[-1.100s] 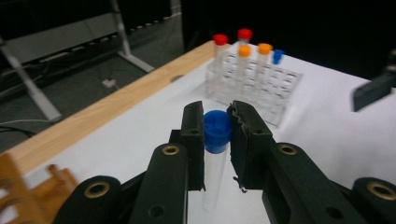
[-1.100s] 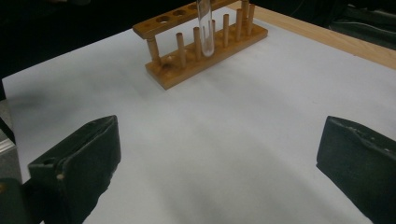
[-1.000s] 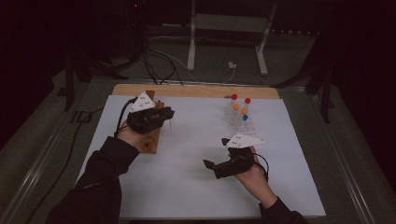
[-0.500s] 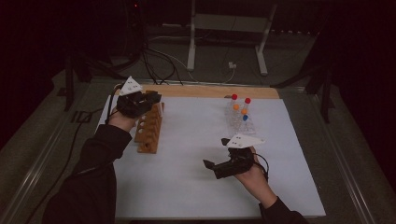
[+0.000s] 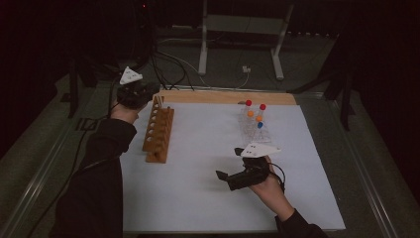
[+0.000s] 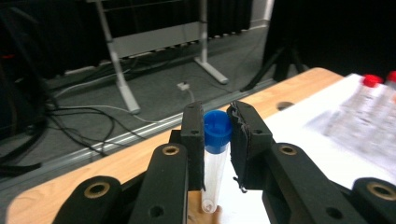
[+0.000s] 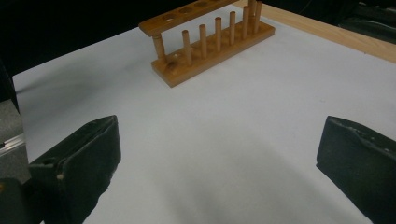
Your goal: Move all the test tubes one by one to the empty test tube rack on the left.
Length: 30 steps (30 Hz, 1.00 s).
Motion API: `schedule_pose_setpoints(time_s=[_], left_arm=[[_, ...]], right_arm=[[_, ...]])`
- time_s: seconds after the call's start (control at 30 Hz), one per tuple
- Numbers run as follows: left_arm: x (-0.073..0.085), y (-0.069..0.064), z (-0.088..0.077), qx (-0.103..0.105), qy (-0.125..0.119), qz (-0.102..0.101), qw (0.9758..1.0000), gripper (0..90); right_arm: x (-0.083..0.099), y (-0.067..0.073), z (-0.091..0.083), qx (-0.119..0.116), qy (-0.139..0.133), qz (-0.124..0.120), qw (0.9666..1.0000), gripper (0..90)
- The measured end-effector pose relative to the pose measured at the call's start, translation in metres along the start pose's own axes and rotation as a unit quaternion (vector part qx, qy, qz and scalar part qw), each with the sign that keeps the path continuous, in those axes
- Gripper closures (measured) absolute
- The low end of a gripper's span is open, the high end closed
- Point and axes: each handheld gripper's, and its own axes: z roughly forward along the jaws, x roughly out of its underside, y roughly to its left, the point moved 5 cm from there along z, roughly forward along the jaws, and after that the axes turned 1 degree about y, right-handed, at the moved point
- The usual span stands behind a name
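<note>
The left gripper [image 6: 217, 140] has its jaws closed on a clear tube with a blue cap [image 6: 215, 154], held upright between the pads. I judge this step as carrying the tube to the wooden rack [image 5: 159, 135], which lies just beside this gripper on the white sheet [image 5: 208, 188]. Next it should line up the tube bottom over a free hole and lower it straight. The right gripper [image 5: 229, 178] rests far from the rack, wide open and holding nothing.

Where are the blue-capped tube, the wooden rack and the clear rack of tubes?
blue-capped tube [image 6: 217, 132]: left gripper view, on its blue cap.
wooden rack [image 5: 159, 130]: high view, on its holed top bar.
clear rack [image 5: 254, 127]: high view, among its tubes.
</note>
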Motion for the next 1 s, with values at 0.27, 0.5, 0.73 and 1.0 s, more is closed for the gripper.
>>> schedule_pose_setpoints(time_s=[0.27,0.5,0.73,1.0], left_arm=[[0.003,0.02,0.018,-0.033,0.006,-0.01,0.9994,77.2],[0.019,0.029,0.027,-0.043,0.01,-0.028,0.9986,77.2],[0.035,0.024,0.033,-0.036,0.023,-0.028,0.9987,77.2],[0.053,0.02,0.043,-0.036,0.042,-0.026,0.9981,77.2]], right_arm=[[0.0,-0.001,0.0,-0.002,-0.003,0.002,1.0,0.0],[0.001,-0.002,-0.001,-0.001,-0.002,0.004,1.0,0.0],[0.001,-0.001,-0.001,-0.002,-0.002,0.003,1.0,0.0],[0.001,-0.002,-0.001,-0.002,-0.002,0.005,1.0,0.0]])
